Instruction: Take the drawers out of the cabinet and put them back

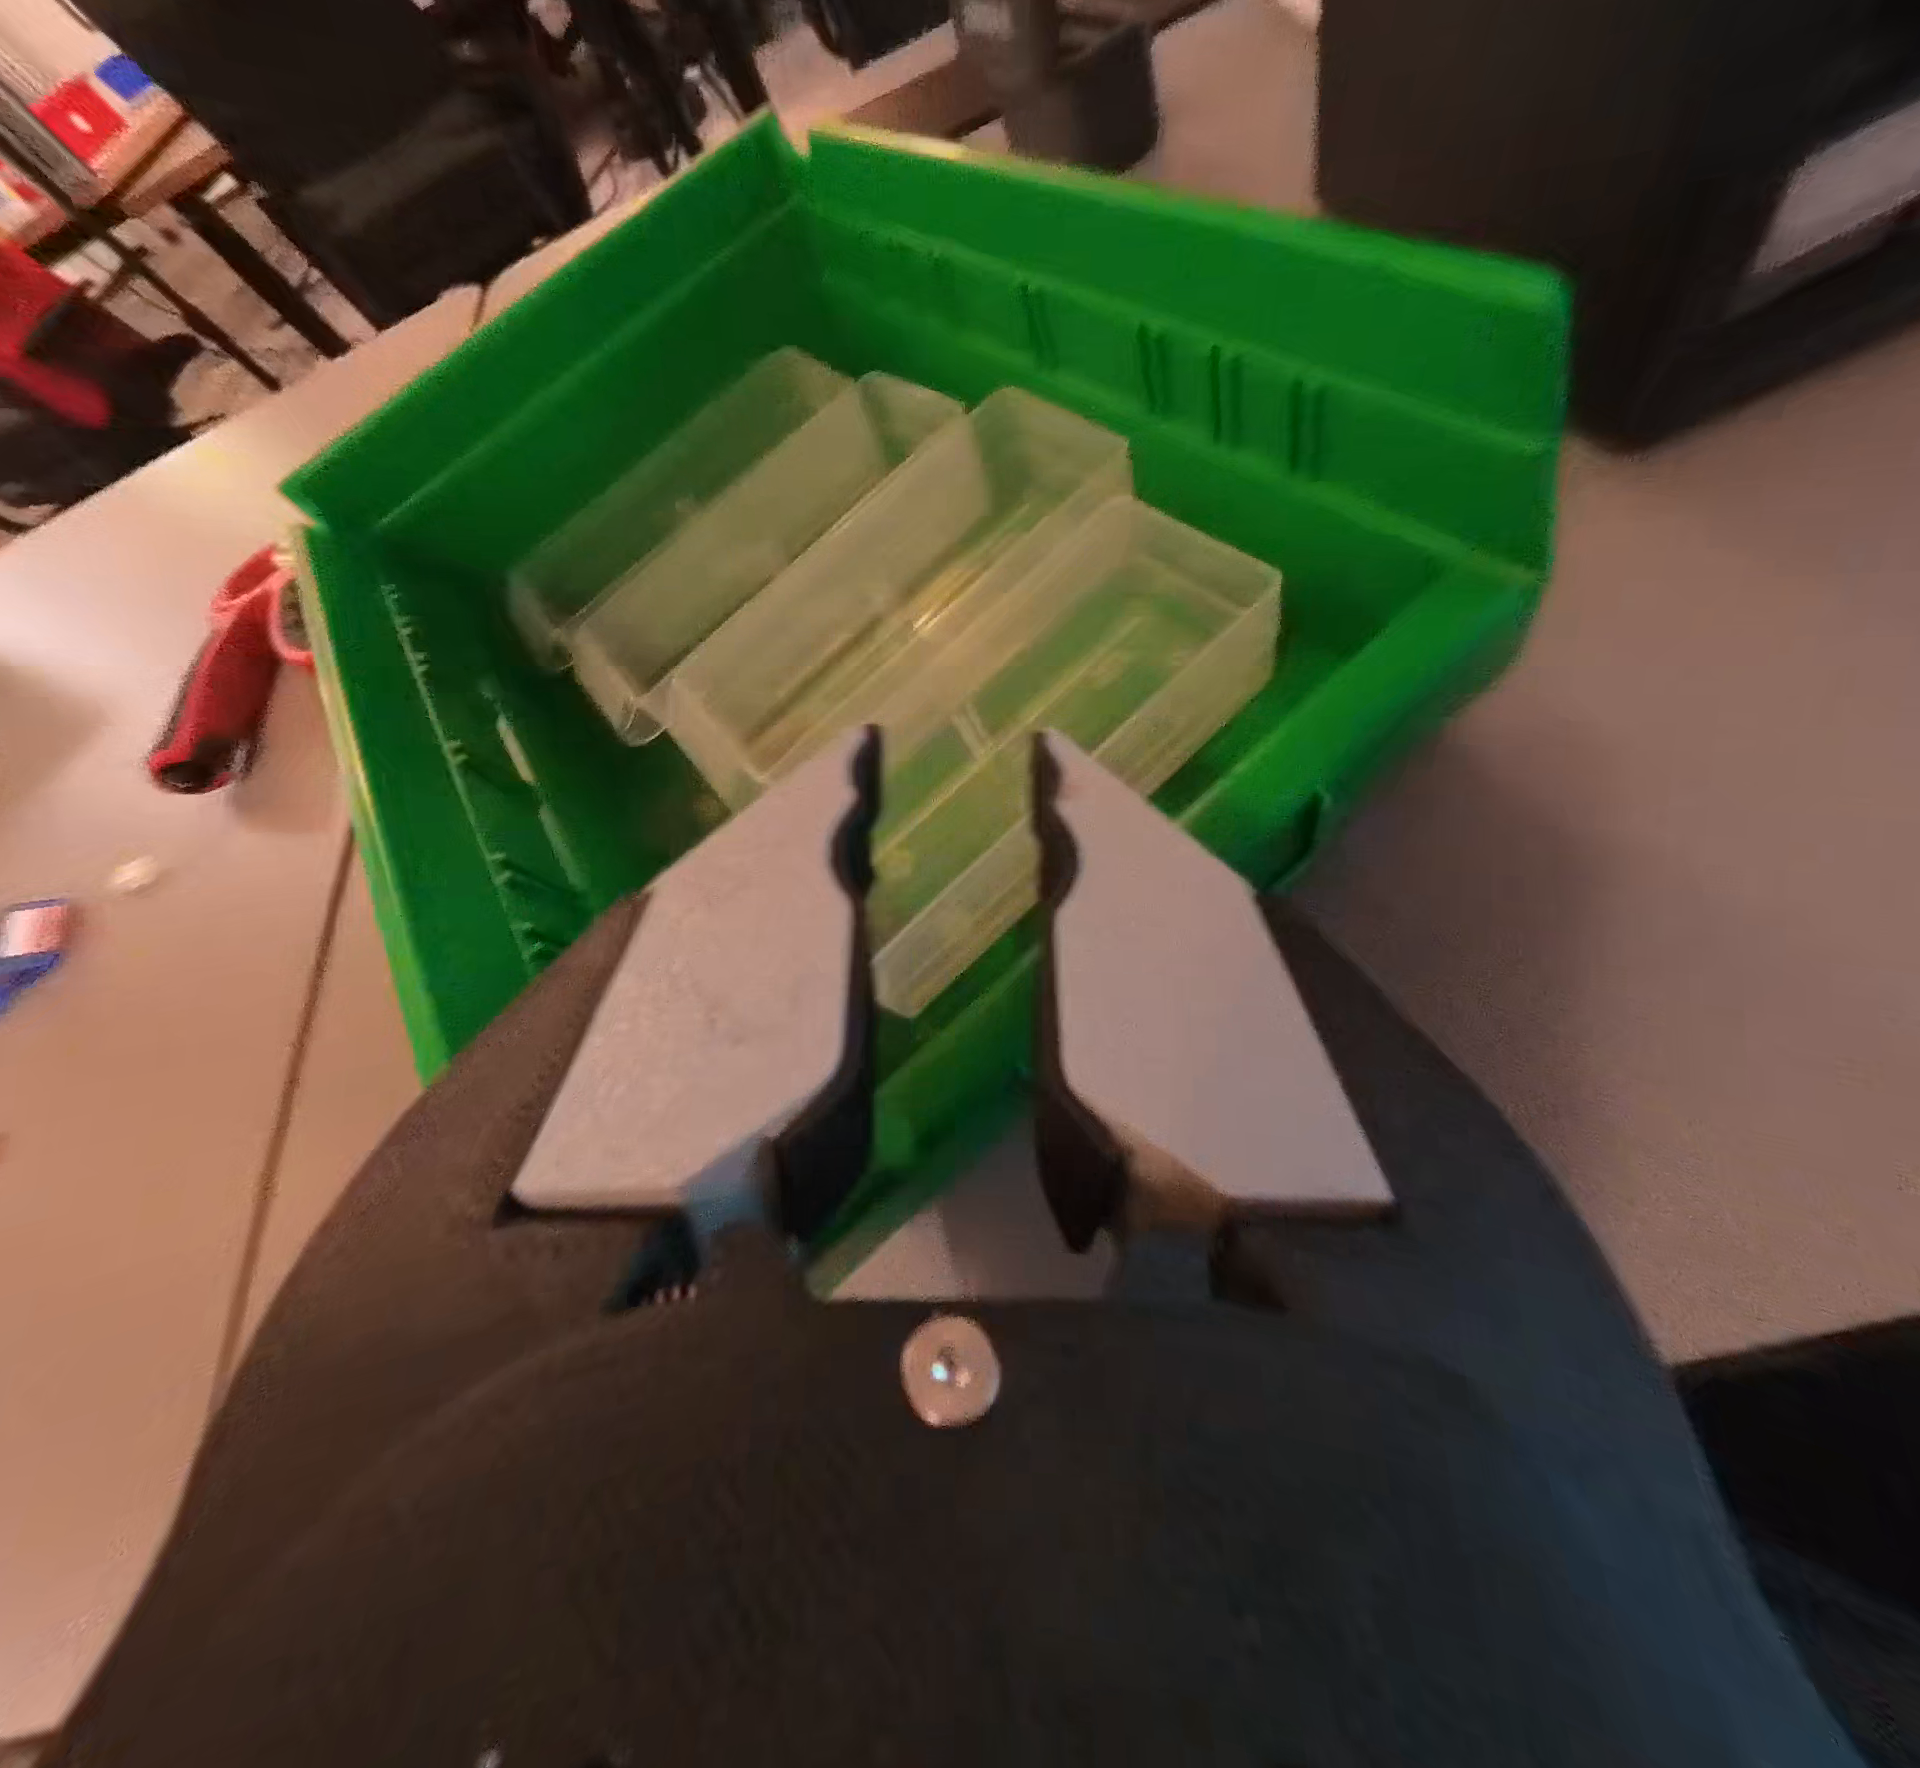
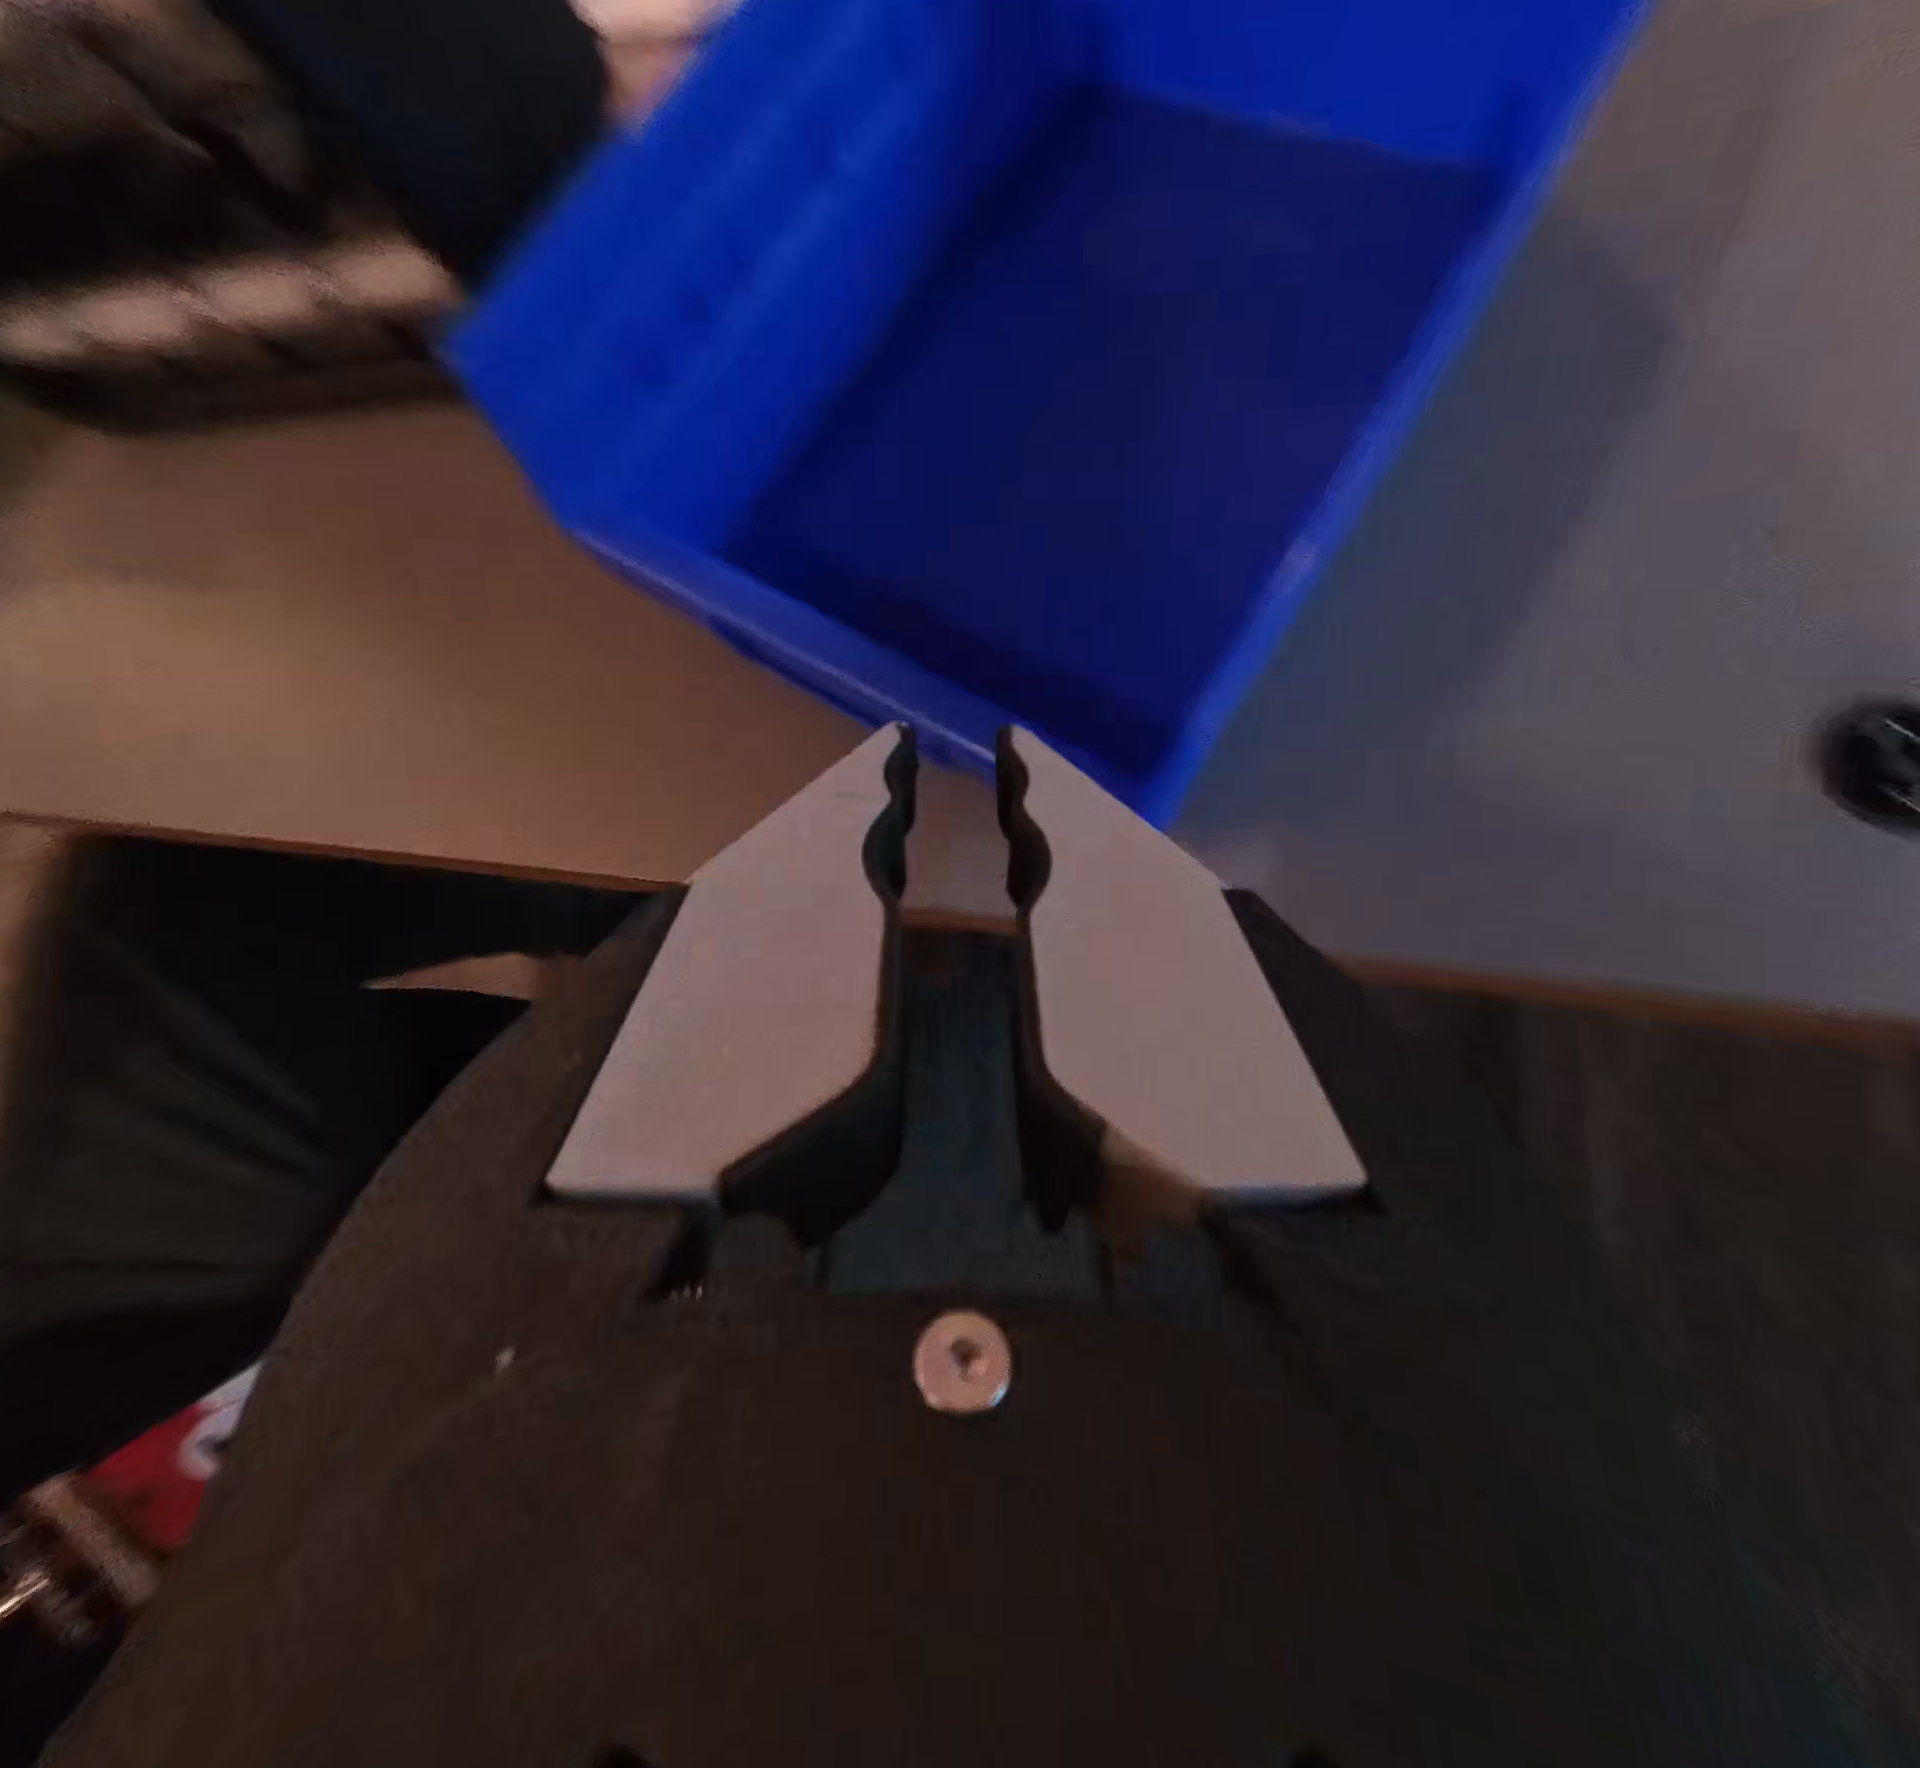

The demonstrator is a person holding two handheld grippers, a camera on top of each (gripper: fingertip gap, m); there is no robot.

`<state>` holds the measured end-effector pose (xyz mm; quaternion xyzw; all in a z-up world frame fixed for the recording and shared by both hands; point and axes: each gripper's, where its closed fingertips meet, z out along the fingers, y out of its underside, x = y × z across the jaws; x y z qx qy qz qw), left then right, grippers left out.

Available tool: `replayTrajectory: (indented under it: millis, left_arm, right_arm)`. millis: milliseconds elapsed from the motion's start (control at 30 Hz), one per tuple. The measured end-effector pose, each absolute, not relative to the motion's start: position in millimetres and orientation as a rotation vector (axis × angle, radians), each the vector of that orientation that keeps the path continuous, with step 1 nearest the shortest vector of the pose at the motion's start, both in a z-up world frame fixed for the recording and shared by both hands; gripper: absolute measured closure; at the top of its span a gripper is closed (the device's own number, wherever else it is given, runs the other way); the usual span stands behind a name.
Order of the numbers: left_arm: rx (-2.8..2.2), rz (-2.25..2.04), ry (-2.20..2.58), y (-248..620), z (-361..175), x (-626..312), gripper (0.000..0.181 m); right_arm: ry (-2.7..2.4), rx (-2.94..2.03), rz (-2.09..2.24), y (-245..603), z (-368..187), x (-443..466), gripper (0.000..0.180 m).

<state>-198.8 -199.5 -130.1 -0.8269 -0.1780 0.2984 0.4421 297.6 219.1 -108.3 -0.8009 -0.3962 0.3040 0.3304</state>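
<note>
Hovering over the near edge of a green bin (image 1: 582, 430), the left gripper (image 1: 951, 747) has its fingers parted and grasps nothing. Several clear yellowish drawers (image 1: 1049, 575) lie side by side inside the bin, just beyond the fingertips. The right gripper (image 2: 951, 742) is also released, its tips at the near corner of an empty blue bin (image 2: 644, 336) on the grey table (image 2: 1662, 679).

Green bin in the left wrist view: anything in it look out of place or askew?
Yes. The clear boxes in the green bin lie jumbled: they overlap like fallen tiles, tilted against one another and skewed to the bin's walls, not flat in a row. No damage shows, though the view is blurred.
</note>
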Motion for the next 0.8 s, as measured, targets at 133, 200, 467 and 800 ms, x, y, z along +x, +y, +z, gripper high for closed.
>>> replayTrajectory:
  millis: [133, 200, 467, 800]
  left_arm:
    - [-2.098, 0.925, -0.460, -224, -135, -224, 0.142]
    - [-2.009, 0.892, -0.486, -225, -120, -224, 0.143]
    - [-1.962, 0.431, -0.298, -128, -118, -124, 0.096]
    - [-2.065, 0.759, -0.379, -112, -150, -183, 0.142]
  right_arm:
    - [-1.182, -1.979, 1.016, 184, -94, 258, 0.152]
    - [-1.287, -1.944, 0.984, 172, -101, 238, 0.150]
    - [-1.259, -1.877, 0.754, 166, -129, 143, 0.112]
    - [-1.391, -1.878, 0.419, 190, -167, 142, 0.153]
